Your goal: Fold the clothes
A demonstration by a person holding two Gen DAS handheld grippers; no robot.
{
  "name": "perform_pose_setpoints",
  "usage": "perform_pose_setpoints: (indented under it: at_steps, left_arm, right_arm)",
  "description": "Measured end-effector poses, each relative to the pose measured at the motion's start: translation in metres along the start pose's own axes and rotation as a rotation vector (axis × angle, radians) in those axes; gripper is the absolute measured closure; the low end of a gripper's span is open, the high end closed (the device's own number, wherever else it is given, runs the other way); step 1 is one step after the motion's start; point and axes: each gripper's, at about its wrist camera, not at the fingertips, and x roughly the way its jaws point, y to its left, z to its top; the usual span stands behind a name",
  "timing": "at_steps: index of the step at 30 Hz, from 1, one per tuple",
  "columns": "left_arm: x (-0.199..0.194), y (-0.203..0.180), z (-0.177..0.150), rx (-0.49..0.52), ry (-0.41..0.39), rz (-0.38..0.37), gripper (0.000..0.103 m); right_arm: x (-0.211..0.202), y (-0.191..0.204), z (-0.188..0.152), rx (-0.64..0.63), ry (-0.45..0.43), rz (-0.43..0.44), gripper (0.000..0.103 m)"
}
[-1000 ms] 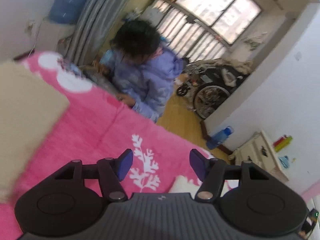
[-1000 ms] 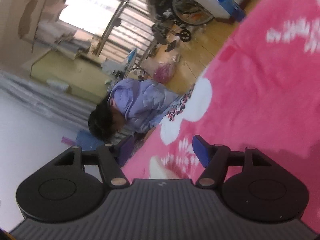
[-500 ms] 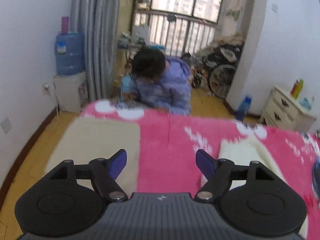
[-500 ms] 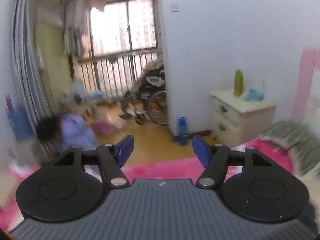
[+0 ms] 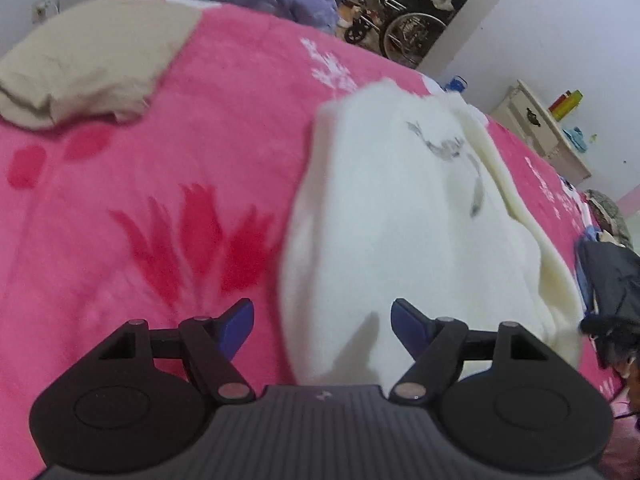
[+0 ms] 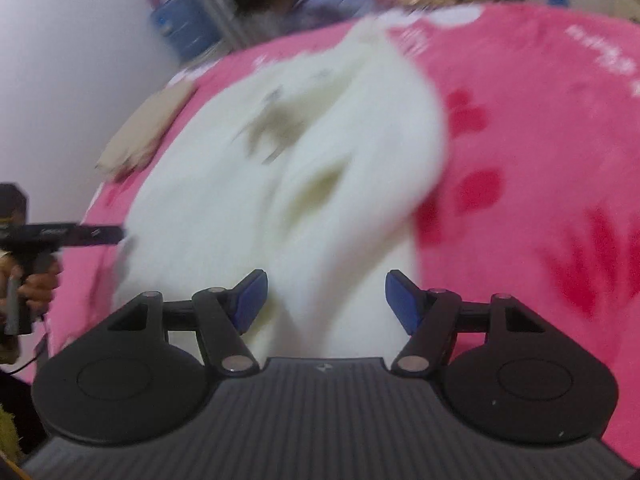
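White garment (image 5: pixel 400 216) lies spread on the pink bed blanket (image 5: pixel 140 184). Left gripper (image 5: pixel 322 322) and right gripper (image 6: pixel 323 300) hover at its near hem, jaws wide, empty. We judge: approach step; next, pinch both hem corners.

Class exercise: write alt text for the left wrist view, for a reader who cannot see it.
An open left gripper hovers over the near edge of a white fleece garment spread on a pink blanket. A folded beige garment lies at the far left.
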Motion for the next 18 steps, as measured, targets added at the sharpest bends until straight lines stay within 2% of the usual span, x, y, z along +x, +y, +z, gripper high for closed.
perform_pose_setpoints:
  at_steps: [3, 4, 6, 8, 9, 10, 11, 13, 18]
  left_arm:
    - [0.011, -0.002, -0.007, 0.011, 0.008, -0.023, 0.026]
    - [0.015, -0.002, -0.010, 0.015, 0.010, -0.032, 0.026]
    - [0.022, -0.006, -0.013, 0.040, 0.013, -0.024, 0.026]
    - [0.027, -0.009, -0.018, 0.058, 0.009, -0.013, 0.026]
    - [0.029, -0.010, -0.019, 0.059, 0.008, -0.014, 0.026]
    - [0.030, -0.011, -0.019, 0.055, 0.006, -0.017, 0.026]
    - [0.031, -0.011, -0.019, 0.049, 0.005, -0.018, 0.026]
    - [0.032, -0.009, -0.019, 0.037, 0.003, -0.020, 0.026]
    - [0.033, -0.004, -0.019, 0.027, 0.006, -0.006, 0.027]
  right_arm:
    - [0.006, 0.013, -0.004, -0.013, 0.024, 0.019, 0.038]
    - [0.011, 0.016, -0.006, -0.044, 0.056, -0.015, 0.038]
    - [0.017, 0.026, -0.014, -0.139, 0.091, -0.163, 0.038]
    - [0.018, 0.023, -0.021, -0.182, 0.103, -0.252, 0.042]
    - [0.015, 0.019, -0.021, -0.169, 0.097, -0.262, 0.058]
    - [0.012, 0.014, -0.022, -0.155, 0.092, -0.273, 0.082]
    - [0.009, 0.009, -0.021, -0.141, 0.085, -0.283, 0.087]
    - [-0.003, 0.005, -0.015, -0.146, 0.028, -0.349, 0.092]
    - [-0.049, -0.020, 0.023, -0.205, -0.210, -0.597, 0.093]
